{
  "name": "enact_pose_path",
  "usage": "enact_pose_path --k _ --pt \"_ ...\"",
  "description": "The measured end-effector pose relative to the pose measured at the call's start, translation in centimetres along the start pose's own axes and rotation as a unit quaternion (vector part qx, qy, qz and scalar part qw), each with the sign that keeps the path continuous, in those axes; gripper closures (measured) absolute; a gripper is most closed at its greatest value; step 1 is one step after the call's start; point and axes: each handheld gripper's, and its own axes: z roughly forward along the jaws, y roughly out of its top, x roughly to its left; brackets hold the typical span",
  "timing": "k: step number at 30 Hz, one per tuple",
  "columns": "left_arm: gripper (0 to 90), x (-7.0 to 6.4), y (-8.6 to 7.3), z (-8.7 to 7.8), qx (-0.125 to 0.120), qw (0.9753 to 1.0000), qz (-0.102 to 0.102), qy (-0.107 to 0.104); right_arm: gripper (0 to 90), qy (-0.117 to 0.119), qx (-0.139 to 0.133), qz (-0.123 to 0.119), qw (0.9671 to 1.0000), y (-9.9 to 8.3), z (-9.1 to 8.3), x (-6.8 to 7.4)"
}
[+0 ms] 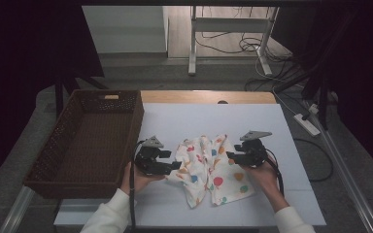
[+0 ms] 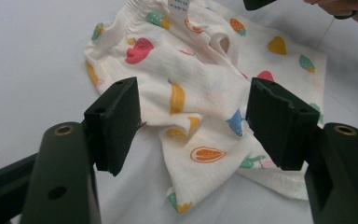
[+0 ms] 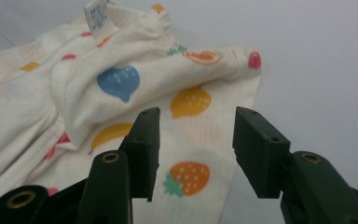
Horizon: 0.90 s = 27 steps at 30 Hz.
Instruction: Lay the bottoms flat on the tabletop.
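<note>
- The left tool (image 1: 171,160) sits at the left edge of the crumpled garment (image 1: 209,167); in the left gripper view its jaws stand wide apart with a fold of the cloth (image 2: 205,107) lying between and below them; the jaws grip nothing, and whether they touch the fabric cannot be told
- The right tool (image 1: 233,156) sits at the garment's right edge; in the right gripper view its jaws are spread, less widely than the left pair, over the printed cloth (image 3: 121,93); nothing is pinched
- The garment is a small cream piece of clothing printed with coloured fruit, lying bunched near the middle of the white tabletop (image 1: 213,121), between the two tools; a gathered elastic edge and a white label (image 3: 96,14) show at its far side in the right gripper view
- A left hand (image 1: 138,179) and a right hand (image 1: 264,175), in white sleeves, hold the tools from the near side
- A brown wicker basket (image 1: 58,145) stands on the left of the tabletop, just beside the left tool and apart from the garment; nothing lies between the tools and the cloth
- Beyond the tabletop, the high view shows a white desk frame (image 1: 230,34) and cables on the floor, with a power strip (image 1: 307,124) to the right
- The left gripper view shows the label (image 2: 179,5) at the top edge and, at upper right, part of the other tool (image 2: 261,3); the high view alone gives the basket and the whole layout
</note>
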Motion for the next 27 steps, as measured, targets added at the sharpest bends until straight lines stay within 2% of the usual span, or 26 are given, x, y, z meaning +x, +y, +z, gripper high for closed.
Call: enact_pose_path --k 14,18,27 --pt "34.1 -0.1 0.0 0.2 0.003 1.0 0.003 0.0 47.1 -0.01 0.033 0.018 0.9992 -2.5 -1.2 -0.8" --pt "34.0 -0.1 0.0 0.2 0.003 1.0 0.003 0.0 47.1 -0.02 0.048 0.015 0.9985 -2.8 -1.1 -0.7" --pt "33.8 -0.1 0.0 0.2 0.004 1.0 0.005 -0.001 49.7 -0.013 0.067 0.009 0.9976 -3.2 -0.7 -0.1"
